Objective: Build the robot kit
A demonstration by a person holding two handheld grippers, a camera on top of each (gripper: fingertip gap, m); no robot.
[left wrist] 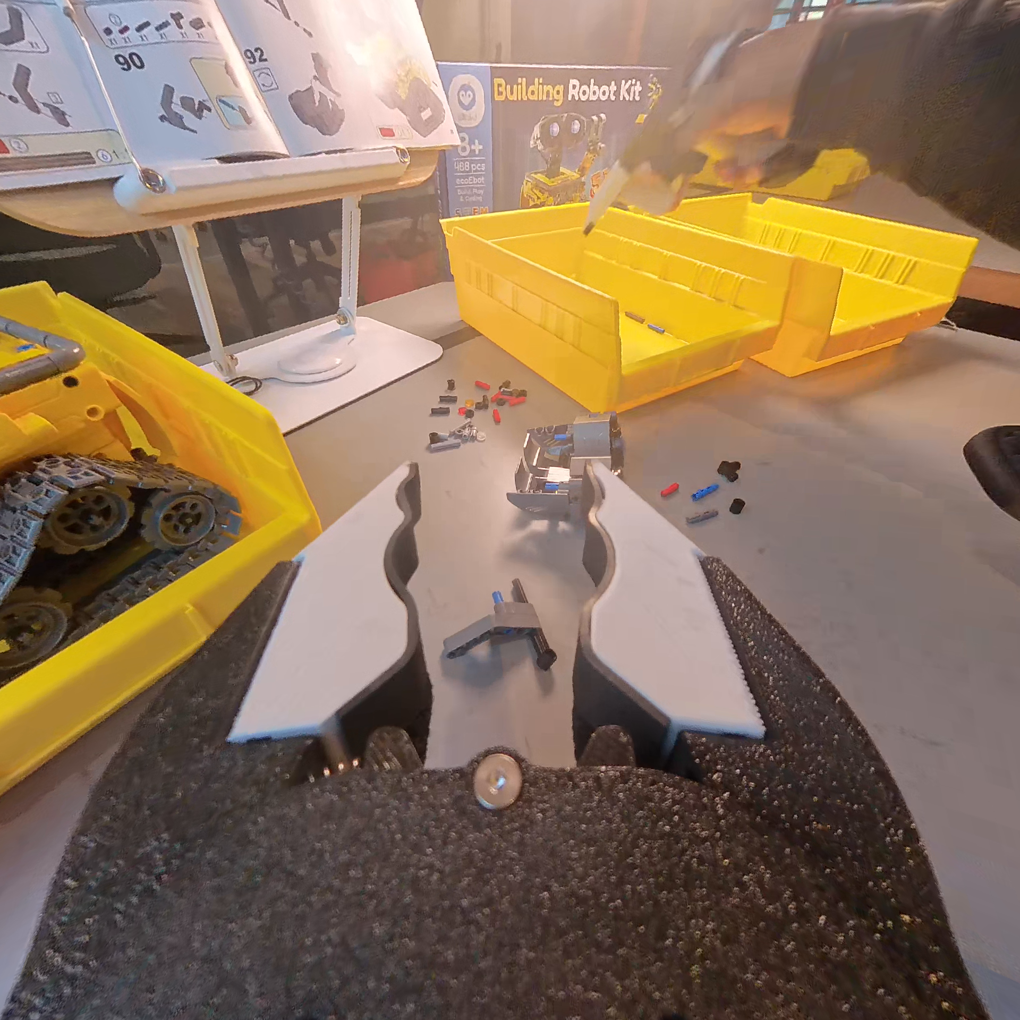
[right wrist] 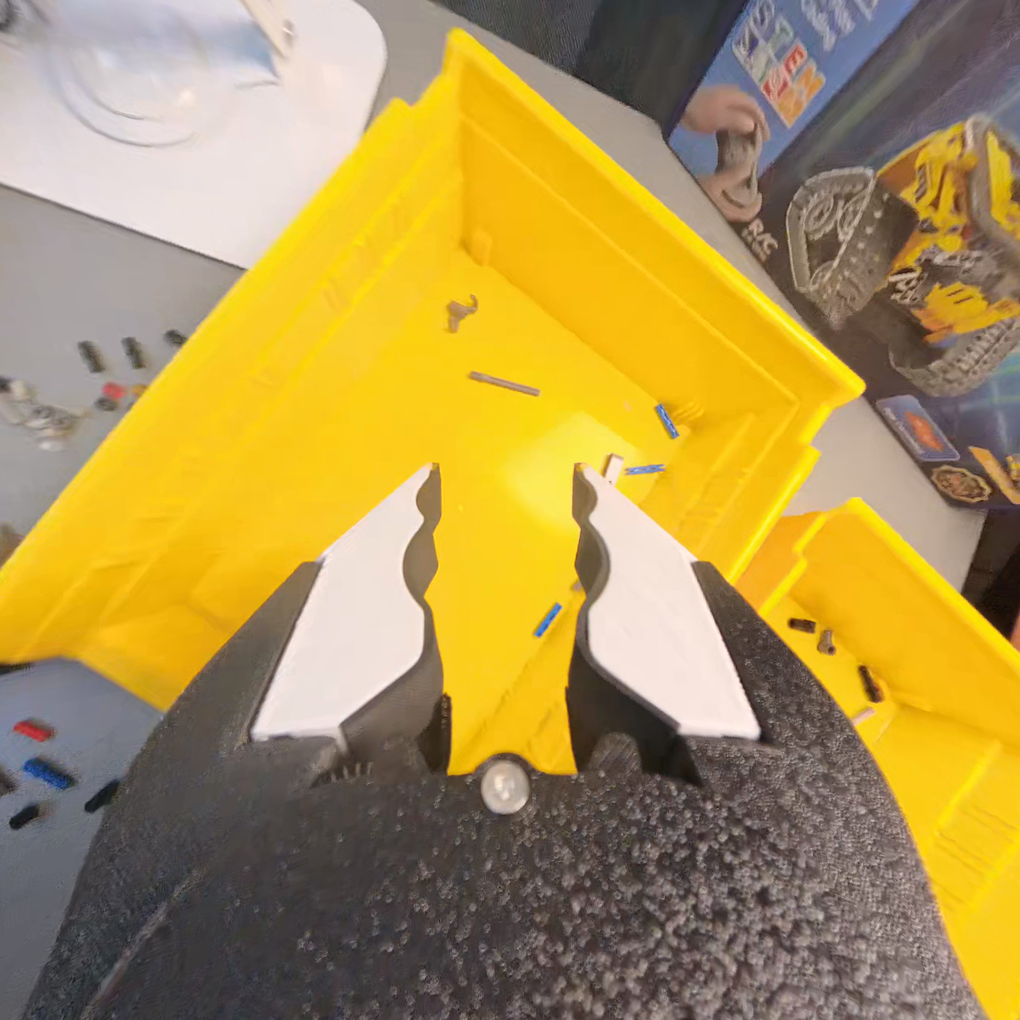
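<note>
Hovering low over the grey table (left wrist: pixel 828 607), left gripper (left wrist: pixel 499 469) spread wide and holding nothing, straddling a small grey bracket piece (left wrist: pixel 499 626). Hanging above the yellow bin (right wrist: pixel 309 441), right gripper (right wrist: pixel 505 469) gaping empty, tips aiming toward blue pins (right wrist: pixel 547 619) lying loose inside.

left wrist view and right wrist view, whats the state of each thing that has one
left hand-held gripper: open, empty, above grey bracket piece
right hand-held gripper: open, empty, over the yellow bin
yellow bin: nearly empty, few loose pins
instruction booklet: open on stand
tracked model: partly built, lying in left bin
</note>
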